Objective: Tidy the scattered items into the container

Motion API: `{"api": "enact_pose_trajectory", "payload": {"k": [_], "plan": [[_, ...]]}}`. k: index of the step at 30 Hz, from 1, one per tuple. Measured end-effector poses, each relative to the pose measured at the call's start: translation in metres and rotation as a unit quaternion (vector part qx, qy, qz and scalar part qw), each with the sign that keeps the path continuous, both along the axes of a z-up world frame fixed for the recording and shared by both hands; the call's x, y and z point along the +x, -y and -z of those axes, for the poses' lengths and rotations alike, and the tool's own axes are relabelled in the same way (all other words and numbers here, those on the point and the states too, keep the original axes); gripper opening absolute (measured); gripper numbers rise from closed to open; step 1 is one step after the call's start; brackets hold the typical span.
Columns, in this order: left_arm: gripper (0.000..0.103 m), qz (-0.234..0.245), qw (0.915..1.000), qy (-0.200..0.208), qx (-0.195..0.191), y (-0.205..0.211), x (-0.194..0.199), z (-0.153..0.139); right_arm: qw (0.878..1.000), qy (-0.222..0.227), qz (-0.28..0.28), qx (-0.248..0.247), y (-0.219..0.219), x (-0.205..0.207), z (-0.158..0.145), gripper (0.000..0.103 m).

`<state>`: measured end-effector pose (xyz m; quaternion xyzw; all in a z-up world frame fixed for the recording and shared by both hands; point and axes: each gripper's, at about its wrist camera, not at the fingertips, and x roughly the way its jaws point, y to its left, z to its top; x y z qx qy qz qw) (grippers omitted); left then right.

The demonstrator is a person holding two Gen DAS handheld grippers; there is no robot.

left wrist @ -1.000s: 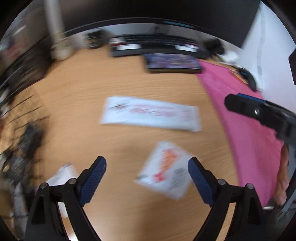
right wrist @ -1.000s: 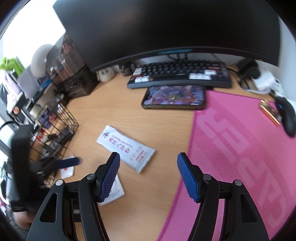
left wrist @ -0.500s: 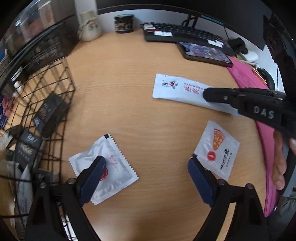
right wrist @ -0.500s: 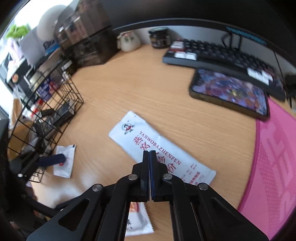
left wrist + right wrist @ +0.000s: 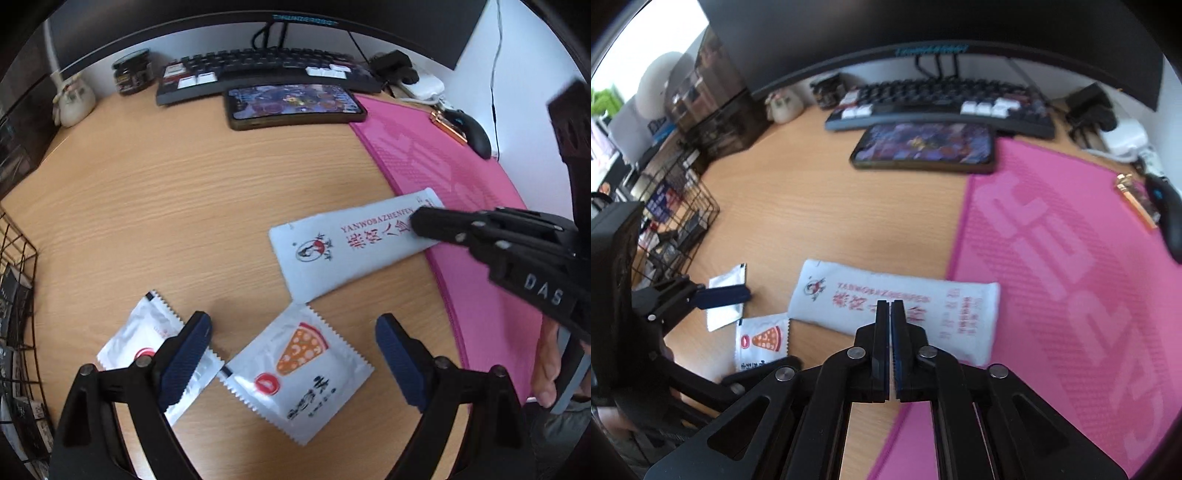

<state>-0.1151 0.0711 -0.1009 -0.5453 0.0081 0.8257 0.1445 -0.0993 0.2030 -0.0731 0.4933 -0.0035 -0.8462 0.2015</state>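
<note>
Since a second ago the right gripper (image 5: 890,306) has gone from wide apart to pressed together, its closed tips now over the long white sachet (image 5: 354,243), which has turned so that one end lies on the pink mat (image 5: 461,192); whether the tips pinch the sachet or only touch it I cannot tell. The left gripper (image 5: 293,343) remains spread wide, and the pizza packet (image 5: 299,373) now lies flat on the desk between its blue pads, one pad overlapping a second small white packet (image 5: 147,332). The sachet reads "YANWOBAZHENFEN" in red above larger red characters (blurred in the right view). The right gripper's body carries "DAS". The wire basket (image 5: 679,218) stands at the desk's left edge, well apart from the packets.
</note>
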Motion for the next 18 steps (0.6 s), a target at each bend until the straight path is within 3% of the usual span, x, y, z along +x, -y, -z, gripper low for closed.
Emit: {"api": "enact_pose_trajectory", "payload": {"k": [6,10,18], "plan": [[0.090,-0.022,0.9997,0.006,-0.013,0.024,0.026,-0.012,0.998,-0.048,0.031,0.038,-0.015,-0.023,-0.008,0.006],[0.090,-0.010,0.9998,0.010,-0.016,0.013,0.027,-0.006,0.997,-0.031,0.027,0.060,-0.009,-0.043,0.008,0.006],[0.090,0.003,0.9988,-0.008,-0.049,-0.028,-0.007,0.009,0.999,-0.014,0.012,0.050,-0.017,0.002,0.014,0.006]]}}
